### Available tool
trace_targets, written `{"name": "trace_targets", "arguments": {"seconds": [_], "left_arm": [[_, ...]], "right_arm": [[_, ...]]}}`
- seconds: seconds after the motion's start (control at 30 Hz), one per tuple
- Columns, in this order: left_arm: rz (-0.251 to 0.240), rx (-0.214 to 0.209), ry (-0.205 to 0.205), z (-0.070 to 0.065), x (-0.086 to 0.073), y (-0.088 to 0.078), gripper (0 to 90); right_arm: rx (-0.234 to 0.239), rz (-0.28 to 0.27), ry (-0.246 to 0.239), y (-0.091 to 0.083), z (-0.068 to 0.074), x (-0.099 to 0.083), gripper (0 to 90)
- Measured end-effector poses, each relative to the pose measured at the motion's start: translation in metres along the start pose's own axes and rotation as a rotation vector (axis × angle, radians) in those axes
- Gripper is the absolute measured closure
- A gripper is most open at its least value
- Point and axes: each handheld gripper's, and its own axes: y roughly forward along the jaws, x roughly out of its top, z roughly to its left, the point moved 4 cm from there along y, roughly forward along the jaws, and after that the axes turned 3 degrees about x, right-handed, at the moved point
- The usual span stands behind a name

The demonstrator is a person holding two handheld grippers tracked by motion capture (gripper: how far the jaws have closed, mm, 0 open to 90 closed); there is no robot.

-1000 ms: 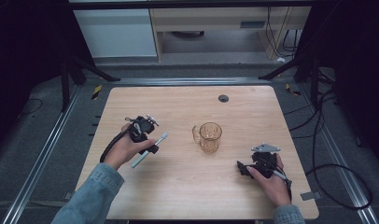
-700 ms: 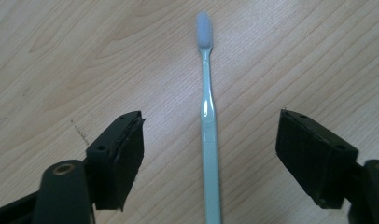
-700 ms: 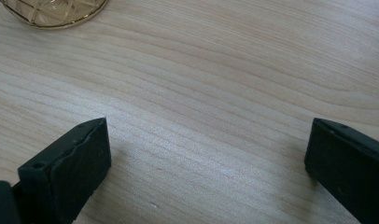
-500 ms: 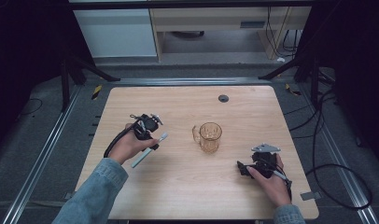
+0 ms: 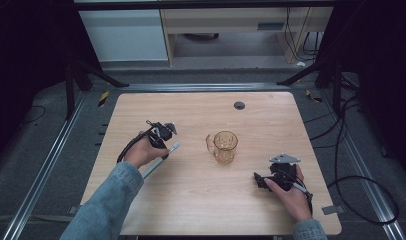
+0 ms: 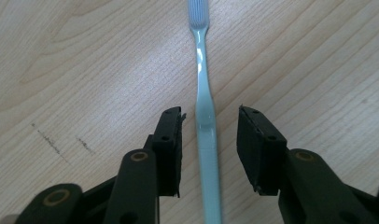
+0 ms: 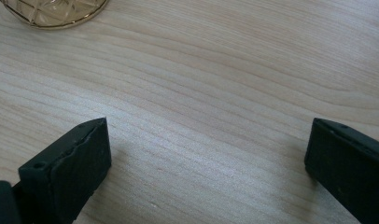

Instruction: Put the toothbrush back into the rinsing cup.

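Left gripper (image 6: pixel 209 140) now straddles toothbrush (image 6: pixel 204 100)

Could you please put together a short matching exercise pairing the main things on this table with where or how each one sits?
Things:
1. toothbrush
2. glass mug
3. left gripper
4. right gripper

Places or states:
A. stands upright near the middle of the table
B. open over bare wood, with nothing between its jaws
C. lies flat on the wood, bristle end pointing away from the jaws
D. open, with one jaw on each side of a pale blue handle

Pairs: 1-C, 2-A, 3-D, 4-B
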Motion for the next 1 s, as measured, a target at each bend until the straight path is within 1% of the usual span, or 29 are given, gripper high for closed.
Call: {"name": "trace_targets", "arguments": {"seconds": [0.1,0.17,0.3,0.5,0.63,0.73,0.93,1.0], "left_arm": [[0.021,0.002,0.013,0.001,0.002,0.005,63.0],[0.028,-0.004,0.008,0.002,0.003,0.007,63.4],[0.046,-0.002,0.014,0.003,0.004,0.011,63.8],[0.069,-0.011,0.008,0.005,0.007,0.014,67.2],[0.075,-0.012,0.000,0.006,0.010,0.016,68.3],[0.058,-0.007,-0.014,0.006,0.013,0.016,68.3],[0.070,-0.004,-0.006,0.004,0.016,0.018,68.3],[0.064,-0.009,-0.017,0.002,0.018,0.021,68.3]], "right_arm": [[0.001,-0.001,0.000,0.000,0.000,0.000,0.8],[0.004,-0.001,-0.003,0.000,0.000,0.000,0.9],[0.005,-0.001,-0.004,0.000,0.000,0.000,0.9],[0.005,-0.001,-0.003,0.000,0.000,0.000,0.9],[0.008,-0.001,-0.005,0.000,-0.001,0.000,1.0],[0.010,0.001,-0.001,-0.001,0.000,0.000,0.9],[0.008,0.001,-0.003,-0.001,0.000,0.000,1.0],[0.010,0.002,-0.001,-0.001,0.000,0.000,0.9]]}}
